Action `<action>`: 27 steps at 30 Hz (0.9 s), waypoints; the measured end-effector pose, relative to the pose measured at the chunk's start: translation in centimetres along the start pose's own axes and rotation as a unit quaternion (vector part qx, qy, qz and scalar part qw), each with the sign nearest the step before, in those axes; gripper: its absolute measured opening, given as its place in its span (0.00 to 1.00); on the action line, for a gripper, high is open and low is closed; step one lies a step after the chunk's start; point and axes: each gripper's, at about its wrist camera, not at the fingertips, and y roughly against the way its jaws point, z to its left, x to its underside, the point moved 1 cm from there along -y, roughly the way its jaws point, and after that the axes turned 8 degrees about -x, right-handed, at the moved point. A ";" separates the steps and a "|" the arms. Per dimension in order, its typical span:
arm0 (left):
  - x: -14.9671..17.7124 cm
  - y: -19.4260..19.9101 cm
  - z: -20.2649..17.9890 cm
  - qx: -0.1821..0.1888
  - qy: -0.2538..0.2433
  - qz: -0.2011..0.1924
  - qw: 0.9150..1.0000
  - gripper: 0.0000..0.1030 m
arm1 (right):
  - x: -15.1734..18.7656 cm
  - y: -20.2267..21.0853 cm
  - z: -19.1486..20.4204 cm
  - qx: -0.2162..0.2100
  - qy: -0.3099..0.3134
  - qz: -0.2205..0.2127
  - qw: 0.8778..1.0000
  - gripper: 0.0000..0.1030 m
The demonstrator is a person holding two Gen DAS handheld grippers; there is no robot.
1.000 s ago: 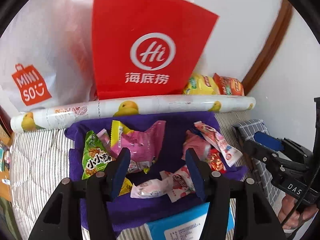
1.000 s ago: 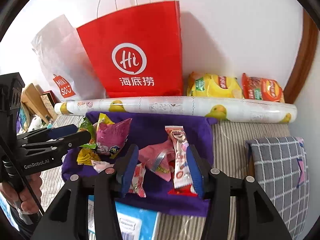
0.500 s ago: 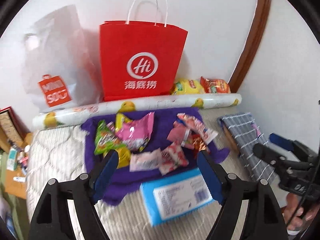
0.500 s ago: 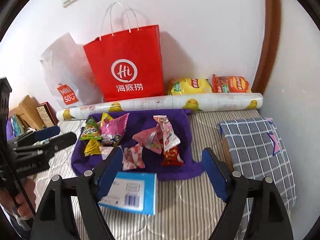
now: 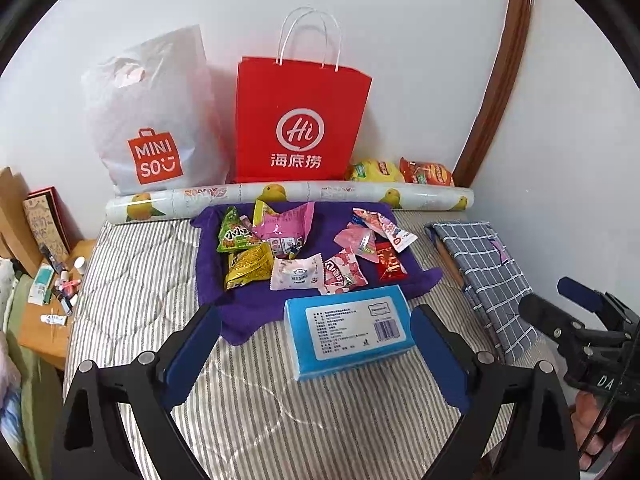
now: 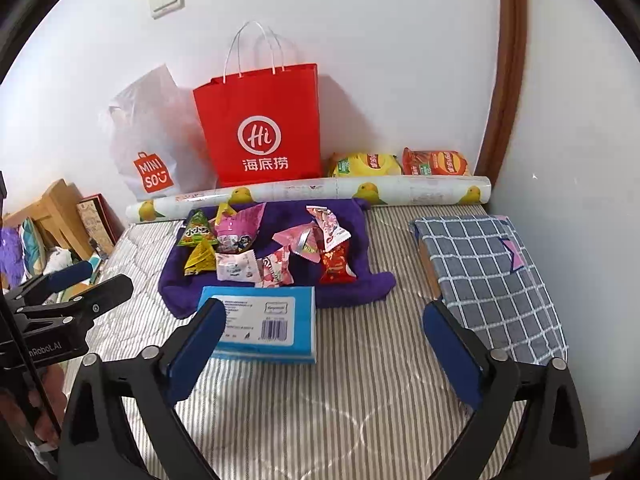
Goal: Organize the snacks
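Several small snack packets lie on a purple cloth (image 5: 256, 304) on the striped bed: a green one (image 5: 234, 236), a pink bag (image 5: 286, 226), a yellow one (image 5: 248, 266) and a red one (image 5: 390, 266). A blue box (image 5: 348, 330) lies in front of the cloth. My left gripper (image 5: 316, 322) hangs above the bed short of the box, jaws opening, nothing held. Further right, my right gripper (image 6: 325, 314) is also over bare bedding, jaws opening and empty. In the right wrist view the cloth (image 6: 360, 288) and box (image 6: 260, 320) lie ahead to the left.
A red paper bag (image 5: 298, 120) and a white Miniso bag (image 5: 152, 120) lean on the wall behind a printed roll (image 5: 288, 194). Yellow (image 5: 374, 171) and orange (image 5: 426, 172) chip bags lie by the corner. A checked bundle (image 5: 484, 276) lies right, a cluttered nightstand (image 5: 44, 312) left.
Both grippers have pulled back and up from over the purple cloth, so the whole bed now shows. Both sets of jaws have spread from narrow to wide. The snacks have not moved.
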 end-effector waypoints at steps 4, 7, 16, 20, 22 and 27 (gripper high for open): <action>0.7 1.1 -0.1 -0.015 0.001 -0.005 1.000 0.93 | 0.8 1.2 0.3 0.009 0.004 0.000 1.000 0.96; 1.2 1.8 -0.2 -0.016 -0.003 -0.006 1.000 0.93 | 1.3 2.0 0.4 0.018 0.007 -0.004 1.000 0.96; 2.0 3.6 -0.7 -0.023 -0.010 -0.016 1.000 0.93 | 2.3 2.9 0.4 0.011 0.003 -0.005 1.000 0.96; 2.0 3.9 -0.9 -0.023 -0.011 -0.018 1.000 0.93 | 2.5 3.3 0.5 0.010 0.003 -0.008 1.000 0.96; 2.1 4.0 -0.9 -0.022 -0.013 -0.017 1.000 0.93 | 2.6 3.5 0.5 0.011 0.002 -0.009 1.000 0.96; 2.1 4.1 -1.0 -0.023 -0.011 -0.018 1.000 0.93 | 2.7 4.0 0.4 0.011 0.000 -0.014 1.000 0.96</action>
